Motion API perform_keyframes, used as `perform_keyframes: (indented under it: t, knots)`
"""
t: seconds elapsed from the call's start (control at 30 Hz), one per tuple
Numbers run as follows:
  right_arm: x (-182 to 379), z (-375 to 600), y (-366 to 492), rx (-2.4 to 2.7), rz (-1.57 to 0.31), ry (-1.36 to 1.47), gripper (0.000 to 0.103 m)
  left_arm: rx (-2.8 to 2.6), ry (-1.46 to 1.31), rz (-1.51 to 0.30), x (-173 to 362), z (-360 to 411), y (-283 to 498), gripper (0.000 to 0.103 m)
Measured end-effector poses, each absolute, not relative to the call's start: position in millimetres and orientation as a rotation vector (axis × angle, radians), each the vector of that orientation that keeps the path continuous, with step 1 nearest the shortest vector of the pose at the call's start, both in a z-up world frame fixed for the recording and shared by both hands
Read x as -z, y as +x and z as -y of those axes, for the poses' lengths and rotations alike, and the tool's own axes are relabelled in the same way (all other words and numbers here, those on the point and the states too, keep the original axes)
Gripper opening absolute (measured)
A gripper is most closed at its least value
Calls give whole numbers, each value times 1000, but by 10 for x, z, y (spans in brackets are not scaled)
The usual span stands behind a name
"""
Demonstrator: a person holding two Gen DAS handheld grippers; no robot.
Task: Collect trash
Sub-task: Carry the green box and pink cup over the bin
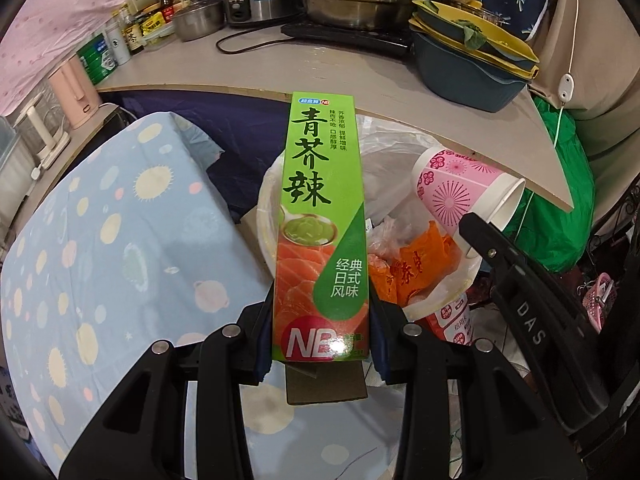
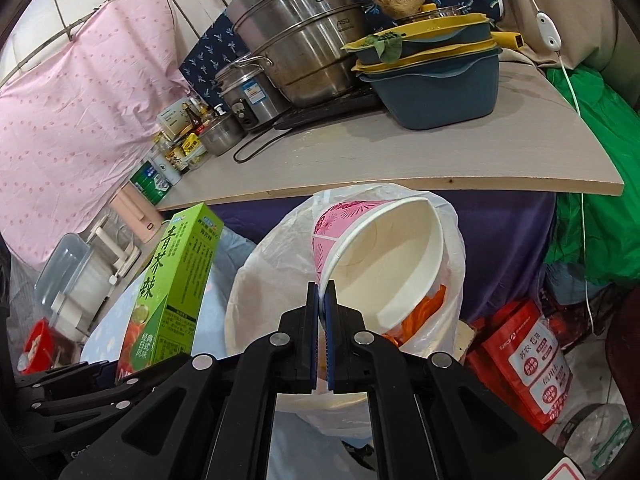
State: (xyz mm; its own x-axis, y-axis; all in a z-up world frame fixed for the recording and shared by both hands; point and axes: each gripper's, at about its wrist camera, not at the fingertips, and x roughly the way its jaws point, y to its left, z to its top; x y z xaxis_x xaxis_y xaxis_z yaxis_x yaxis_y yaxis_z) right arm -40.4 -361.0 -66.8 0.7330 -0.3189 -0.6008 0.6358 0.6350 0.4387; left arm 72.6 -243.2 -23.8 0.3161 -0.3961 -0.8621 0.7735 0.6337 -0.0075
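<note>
1. Left gripper [image 1: 322, 316]: jaws partly open, clamped on the lower end of the green box [image 1: 320, 224]. The box's long axis runs straight out ahead of the fingers.
2. Right gripper [image 2: 322, 308]: jaws fully closed, pinching the rim of the pink paper cup [image 2: 372, 256]. The cup tilts, mouth facing back toward the gripper.
3. Lined trash bin [image 2: 248, 304]: directly ahead of and below both grippers, orange wrappers [image 1: 416, 264] already inside.
4. Judgement: cup sits over the bin mouth, so the right hand looks nearer to release; the box tip reaches over the near rim.
</note>
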Motion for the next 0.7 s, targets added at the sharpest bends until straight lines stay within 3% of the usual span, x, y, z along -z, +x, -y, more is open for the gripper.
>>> perform_keyframes:
  t: [0.37,0.7]
  knots:
    - [740,3742,-271,578,-528,682,4,807,466,-976,334,2660,805,37]
    - [709,3776,-309,596,-507,689,13,796,456,-988,413,2694,872,41]
